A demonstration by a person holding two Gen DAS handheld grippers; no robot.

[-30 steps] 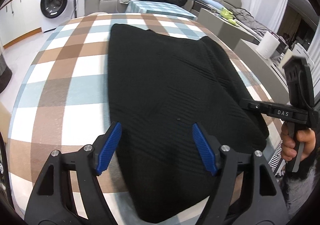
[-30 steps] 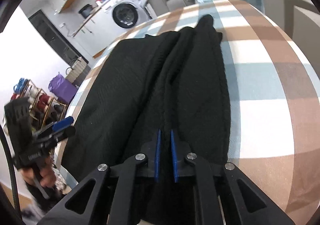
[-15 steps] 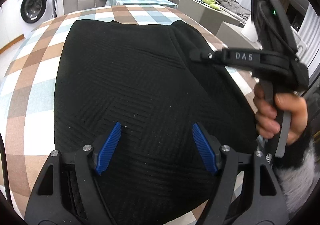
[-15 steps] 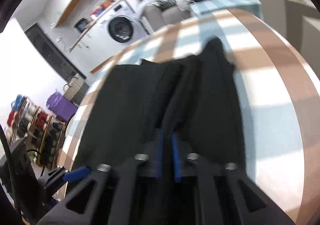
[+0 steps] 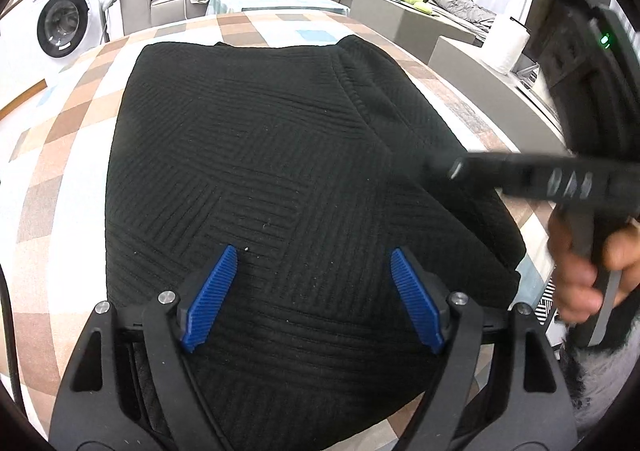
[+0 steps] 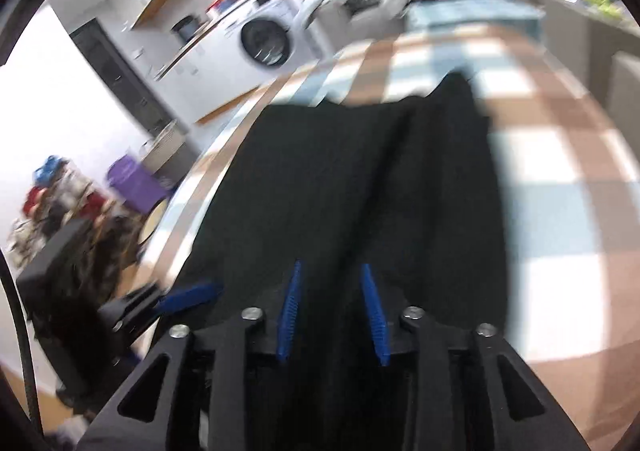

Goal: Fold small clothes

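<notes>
Black ribbed knit, the garment (image 5: pixel 296 171) is seen from the left wrist view lying flat on the checked desk (image 5: pixel 60 155), its long axis running from the near edge straight away toward the far edge. The left hand-held gripper (image 5: pixel 312 287) is held above the near hem with its blue pads spread wide and nothing between them. The right hand-held gripper (image 5: pixel 440 167) is seen blurred over the garment's right side, toward the desk's right edge; its opening cannot be told from here.

From the right wrist view, heavily blurred, the garment (image 6: pixel 360 187) stretches ahead, and the right hand-held gripper (image 6: pixel 332 311) is shown with pads parted over the cloth, gripping nothing. The near hem is judged closer to the left hand-held gripper (image 6: pixel 188 297).
</notes>
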